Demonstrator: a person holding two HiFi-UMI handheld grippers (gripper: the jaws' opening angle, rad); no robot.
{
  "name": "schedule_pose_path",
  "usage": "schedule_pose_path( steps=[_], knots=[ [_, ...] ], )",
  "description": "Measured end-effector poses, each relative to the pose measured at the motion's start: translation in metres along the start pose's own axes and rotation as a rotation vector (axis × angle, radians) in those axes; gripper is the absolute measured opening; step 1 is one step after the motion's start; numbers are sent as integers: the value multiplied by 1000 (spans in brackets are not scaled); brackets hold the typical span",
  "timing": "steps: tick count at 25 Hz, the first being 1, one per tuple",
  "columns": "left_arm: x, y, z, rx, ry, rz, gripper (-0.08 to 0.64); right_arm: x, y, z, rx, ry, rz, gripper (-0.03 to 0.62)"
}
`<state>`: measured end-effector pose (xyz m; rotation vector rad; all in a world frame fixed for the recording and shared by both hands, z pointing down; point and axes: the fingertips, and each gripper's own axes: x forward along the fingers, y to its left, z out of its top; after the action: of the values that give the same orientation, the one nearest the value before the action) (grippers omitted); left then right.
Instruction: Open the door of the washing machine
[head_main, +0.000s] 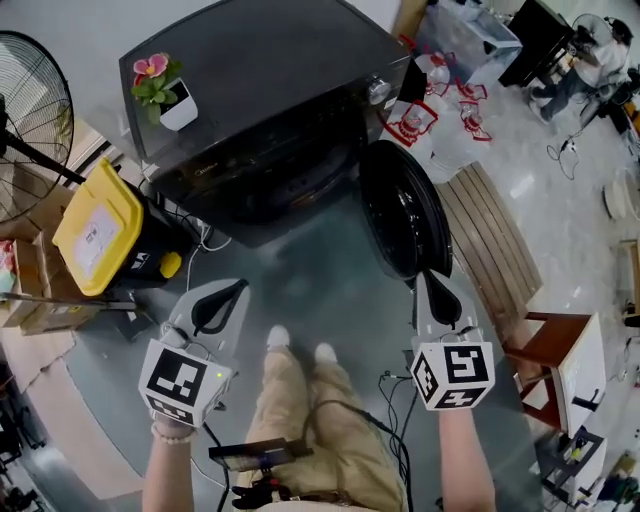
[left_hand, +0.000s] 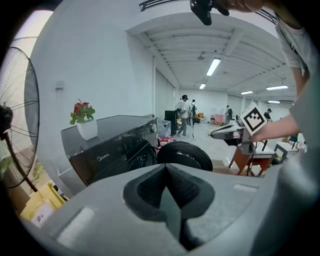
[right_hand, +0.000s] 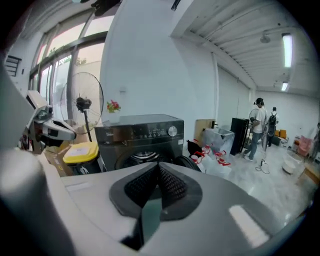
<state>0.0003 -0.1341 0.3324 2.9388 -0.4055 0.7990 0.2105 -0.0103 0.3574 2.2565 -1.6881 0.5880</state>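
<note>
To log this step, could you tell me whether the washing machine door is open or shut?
Open: the door stands swung out, away from the washing machine.

Khaki trousers (head_main: 300, 425), white shoes (head_main: 279, 337)

Head view: fan (head_main: 30, 110) cut off by the left edge, only part of its cage showing. Drum opening of the washing machine (head_main: 260, 70) too dark to see inside. Right gripper view: open door (right_hand: 186, 161) mostly hidden behind the right hand-held gripper (right_hand: 159, 170); panel markings (right_hand: 150, 131) too small to read; distant people (right_hand: 262, 125) too small for detail. Left gripper view: machine's lower front hidden behind the left hand-held gripper (left_hand: 165, 170).
</note>
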Motion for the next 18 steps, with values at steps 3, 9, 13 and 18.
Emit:
schedule_pose_path(
  steps=[3,9,13,18],
  knots=[
    [-22,-1,18,-3,-21,9,-6,-16,18,30,3,-53,54,3],
    [-63,0,43,-13,-52,41,-6,-50,40,68,-31,-110,84,3],
    [-90,7,54,-22,-82,84,-5,-66,54,84,-38,-128,101,5],
    [-111,6,59,-35,-103,109,-3,-75,68,86,-61,-128,127,5]
  ],
)
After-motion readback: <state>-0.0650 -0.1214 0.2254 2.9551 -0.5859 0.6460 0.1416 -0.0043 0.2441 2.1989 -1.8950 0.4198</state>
